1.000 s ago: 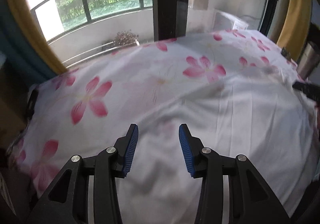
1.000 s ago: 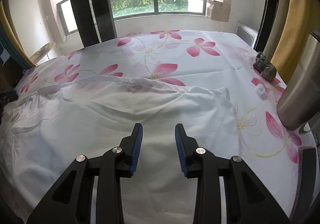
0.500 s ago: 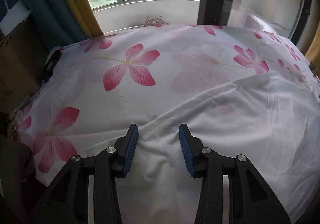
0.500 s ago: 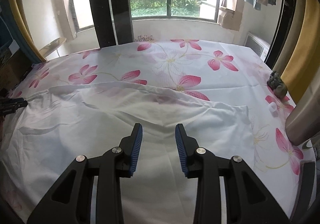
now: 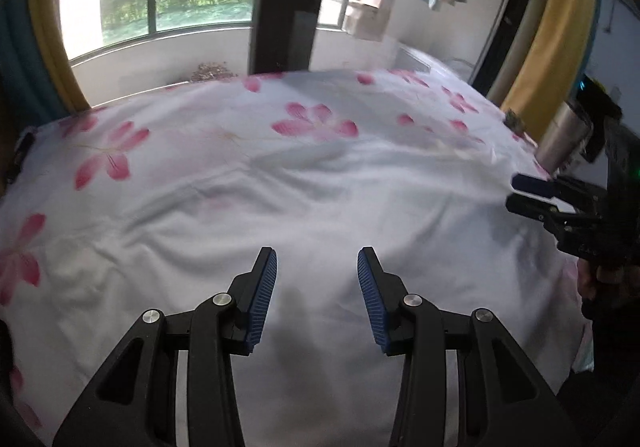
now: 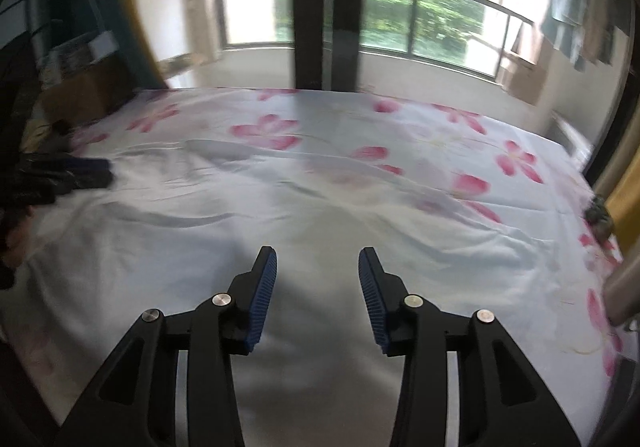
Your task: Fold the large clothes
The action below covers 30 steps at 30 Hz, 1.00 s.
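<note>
A large white garment lies spread and wrinkled over the near half of a bed; the right wrist view shows it too. My left gripper hovers over its near part, open, with nothing between the blue pads. My right gripper also hangs above the cloth, its jaws opening and empty. Each gripper appears in the other's view: the right gripper at the garment's right side, held by a hand, and the left gripper blurred at the left edge.
The bed sheet is white with pink flowers and reaches back to the balcony window. A metal cylinder and a yellow curtain stand at the right. A small dark object lies by the bed's right edge. A cardboard box is at the left.
The left wrist view has swung right from the bed's left edge to the garment's middle. The right wrist view has swung left and its jaws stand wider. Each gripper now shows in the other's view.
</note>
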### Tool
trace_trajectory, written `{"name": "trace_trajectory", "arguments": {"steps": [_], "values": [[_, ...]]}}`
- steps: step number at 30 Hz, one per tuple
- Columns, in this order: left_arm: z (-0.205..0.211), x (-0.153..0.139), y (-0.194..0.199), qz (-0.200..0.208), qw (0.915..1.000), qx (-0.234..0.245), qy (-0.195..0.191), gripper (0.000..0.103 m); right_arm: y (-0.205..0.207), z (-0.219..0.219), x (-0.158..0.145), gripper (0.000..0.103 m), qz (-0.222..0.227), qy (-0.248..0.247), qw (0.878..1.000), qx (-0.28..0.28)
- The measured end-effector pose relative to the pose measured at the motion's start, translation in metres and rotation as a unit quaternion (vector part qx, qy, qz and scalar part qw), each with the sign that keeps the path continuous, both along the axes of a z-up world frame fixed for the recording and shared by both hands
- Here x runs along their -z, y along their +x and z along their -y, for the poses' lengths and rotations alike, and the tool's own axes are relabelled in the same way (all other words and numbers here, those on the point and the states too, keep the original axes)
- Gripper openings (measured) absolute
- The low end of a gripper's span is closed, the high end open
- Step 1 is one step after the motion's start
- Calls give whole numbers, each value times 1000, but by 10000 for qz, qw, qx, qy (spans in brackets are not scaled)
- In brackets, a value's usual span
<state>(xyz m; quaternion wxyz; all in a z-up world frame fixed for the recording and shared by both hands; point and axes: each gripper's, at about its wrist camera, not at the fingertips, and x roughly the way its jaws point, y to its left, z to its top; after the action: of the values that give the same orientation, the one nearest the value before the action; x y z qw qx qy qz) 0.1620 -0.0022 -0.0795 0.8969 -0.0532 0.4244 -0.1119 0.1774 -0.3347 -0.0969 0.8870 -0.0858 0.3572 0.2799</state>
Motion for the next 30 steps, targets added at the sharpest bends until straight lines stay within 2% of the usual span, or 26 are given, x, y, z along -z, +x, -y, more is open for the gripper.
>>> {"name": "trace_trajectory", "arguments": {"steps": [2, 4, 6, 9, 11, 14, 19, 24, 30], "values": [[4, 15, -5, -271, 9996, -50, -49, 45, -13, -9, 0, 42, 9, 157, 9994, -297], [6, 27, -11, -359, 9993, -104, -6, 45, -25, -21, 5, 42, 13, 125, 9982, -583], [5, 29, -17, -220, 9997, -136, 51, 45, -30, -28, 14, 43, -78, -36, 9979, -649], [6, 28, -22, -163, 9998, -102, 67, 45, -28, -30, 35, 45, -501, -214, 9968, -593], [5, 26, -23, -183, 9997, -155, 102, 45, -31, -27, 38, 49, -420, -168, 9973, -585], [5, 21, -27, -159, 9994, -253, 201, 45, -38, -24, 37, 57, -381, -227, 9976, -523], [8, 1, -46, 155, 9987, -392, 286, 45, -50, -13, 31, 64, -197, -271, 9988, -346], [19, -17, -62, 493, 9981, -330, 165, 45, -64, 8, 16, 65, 13, -150, 9999, -42], [49, -21, -66, 557, 9984, -28, 131, 45, -79, 49, 3, 65, 85, 71, 9990, 431]]}}
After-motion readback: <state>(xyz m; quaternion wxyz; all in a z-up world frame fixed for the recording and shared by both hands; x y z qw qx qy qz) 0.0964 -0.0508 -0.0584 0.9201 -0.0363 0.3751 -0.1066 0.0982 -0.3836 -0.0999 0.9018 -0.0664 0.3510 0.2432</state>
